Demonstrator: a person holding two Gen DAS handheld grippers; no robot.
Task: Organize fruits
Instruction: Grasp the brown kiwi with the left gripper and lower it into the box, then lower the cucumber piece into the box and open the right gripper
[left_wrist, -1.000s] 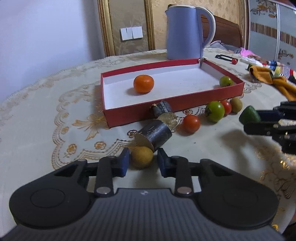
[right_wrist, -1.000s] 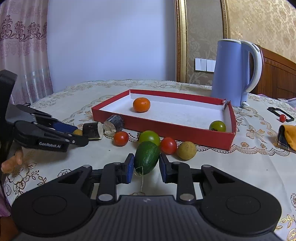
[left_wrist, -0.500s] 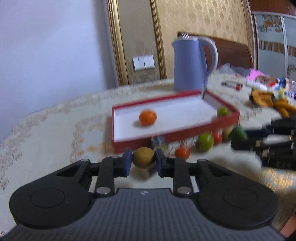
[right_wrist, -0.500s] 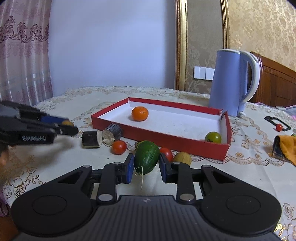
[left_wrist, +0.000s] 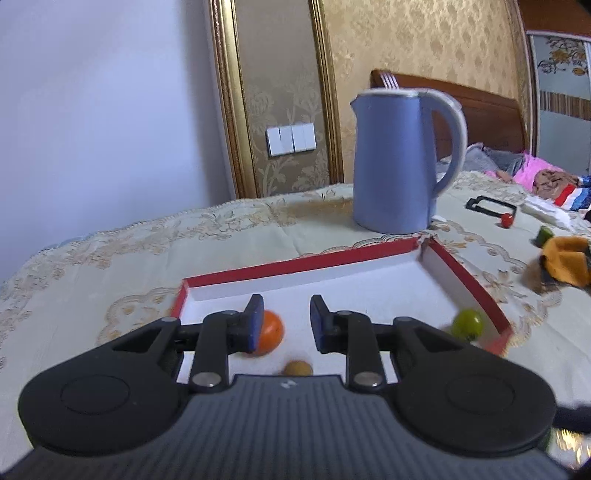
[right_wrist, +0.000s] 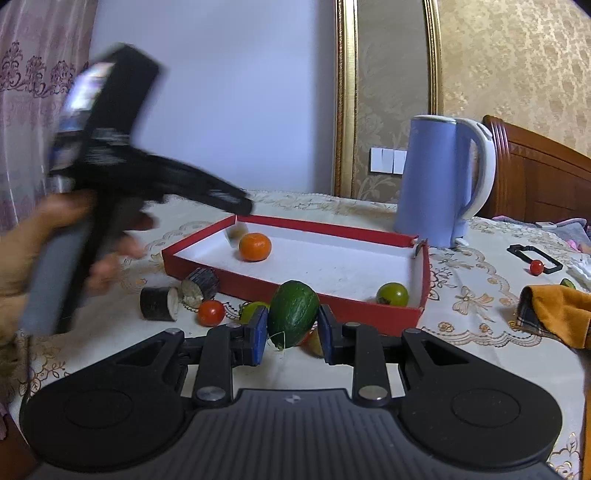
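Observation:
A red tray (left_wrist: 465, 275) with a white floor holds an orange (left_wrist: 271, 332), a green tomato (left_wrist: 467, 323) and a small yellow-brown fruit (left_wrist: 297, 368). My left gripper (left_wrist: 286, 325) is open and empty above the tray, over that fruit. In the right wrist view the left gripper (right_wrist: 243, 206) hangs over the tray's (right_wrist: 351, 314) left corner, the yellow-brown fruit (right_wrist: 236, 232) blurred below it beside the orange (right_wrist: 255, 247). My right gripper (right_wrist: 291, 332) is shut on a green avocado (right_wrist: 293, 314) in front of the tray.
A blue kettle (right_wrist: 443, 184) stands behind the tray. Two dark log pieces (right_wrist: 177, 295), a red tomato (right_wrist: 211, 312) and other small fruits lie before the tray. An orange cloth (right_wrist: 557, 314) and a black clip (right_wrist: 533, 254) lie at the right.
My left gripper carried the yellow-brown fruit from the table up over the tray and opened; the fruit now lies in the tray. My right gripper lifted the avocado slightly toward the tray.

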